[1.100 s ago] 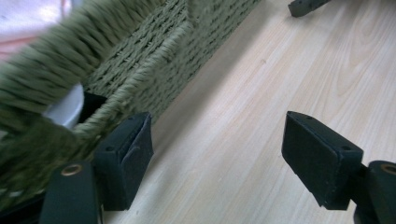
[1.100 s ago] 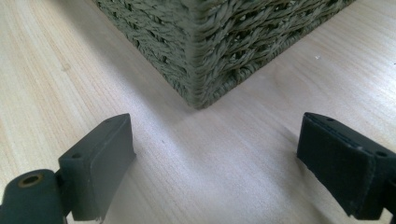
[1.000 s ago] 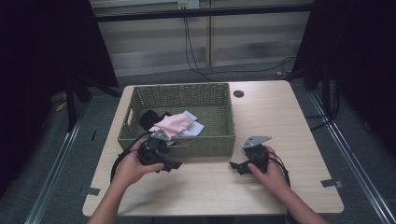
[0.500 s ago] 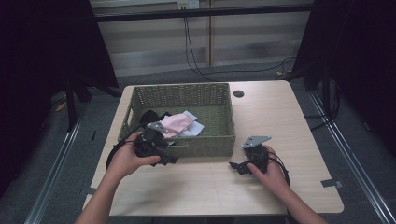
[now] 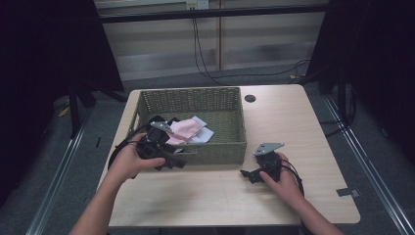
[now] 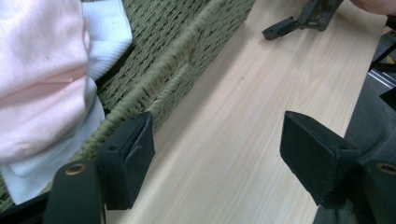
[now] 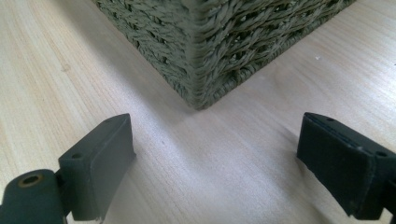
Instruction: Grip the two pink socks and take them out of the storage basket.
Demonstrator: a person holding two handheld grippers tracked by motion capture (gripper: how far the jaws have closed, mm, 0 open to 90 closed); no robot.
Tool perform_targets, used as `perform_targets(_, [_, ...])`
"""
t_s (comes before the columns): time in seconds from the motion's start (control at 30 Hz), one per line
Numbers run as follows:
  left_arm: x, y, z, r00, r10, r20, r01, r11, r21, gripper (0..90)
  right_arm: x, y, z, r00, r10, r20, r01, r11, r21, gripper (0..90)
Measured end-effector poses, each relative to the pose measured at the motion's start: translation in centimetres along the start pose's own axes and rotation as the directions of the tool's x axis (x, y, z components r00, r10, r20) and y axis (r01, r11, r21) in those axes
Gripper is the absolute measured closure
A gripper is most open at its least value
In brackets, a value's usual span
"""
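1. The woven basket (image 5: pixel 220 105) stands on the wooden table (image 5: pixel 313 127), and it is the landmark for all places here.
2. The left gripper (image 5: pixel 169 159) is held at the near wall of the basket, close to its near-left part, above the table.
3. Its jaws are wide apart and hold nothing; in the left gripper view one jaw is just beside the rim of the basket (image 6: pixel 154 88), the other is over the bare table (image 6: pixel 243 116).
4. The pink cloth (image 5: pixel 183 129) lies inside the basket, in the near-left part, on a white cloth (image 5: pixel 205 134).
5. In the left gripper view, the pink cloth (image 6: pixel 42 79) is behind the rim, on the far side from the jaws, and not between them.
6. The right gripper (image 5: pixel 249 174) rests on the table just outside the near-right corner of the basket, in the person's right hand (image 5: pixel 284 181).
7. Its jaws are also wide apart and empty; in the right gripper view the corner of the basket (image 7: pixel 201 56) is ahead, between the jaws but apart from them.
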State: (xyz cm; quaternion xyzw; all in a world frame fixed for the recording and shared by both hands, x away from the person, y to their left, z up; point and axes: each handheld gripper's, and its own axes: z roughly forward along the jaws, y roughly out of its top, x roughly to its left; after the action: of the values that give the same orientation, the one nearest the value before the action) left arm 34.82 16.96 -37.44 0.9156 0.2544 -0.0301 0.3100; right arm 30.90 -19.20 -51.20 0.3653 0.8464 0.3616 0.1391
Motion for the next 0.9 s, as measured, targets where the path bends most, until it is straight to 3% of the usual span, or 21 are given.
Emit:
perform_targets(0.47, [1.7, 3.2, -2.1, 0.9991, -0.01, -0.041, 0.01, 0.9999, 0.001, 26.1, 0.0, 0.0, 0.0, 1.0, 0.0, 0.001, 0.0, 1.0, -0.001, 10.2])
perform_targets(0.73, [3.5, 4.6, -1.8, 0.9959, -0.046, -0.079, 0.046, 0.9989, 0.0, 26.3, 0.0, 0.0, 0.0, 1.0, 0.0, 0.0, 0.0, 1.0, 0.0, 10.2])
perform_targets(0.9, [4.5, 5.2, -1.5, 0.9941, -0.04, -0.101, 0.041, 0.9991, 0.006, 26.4, 0.0, 0.0, 0.0, 1.0, 0.002, 0.0, -0.002, 1.0, -0.001, 10.2])
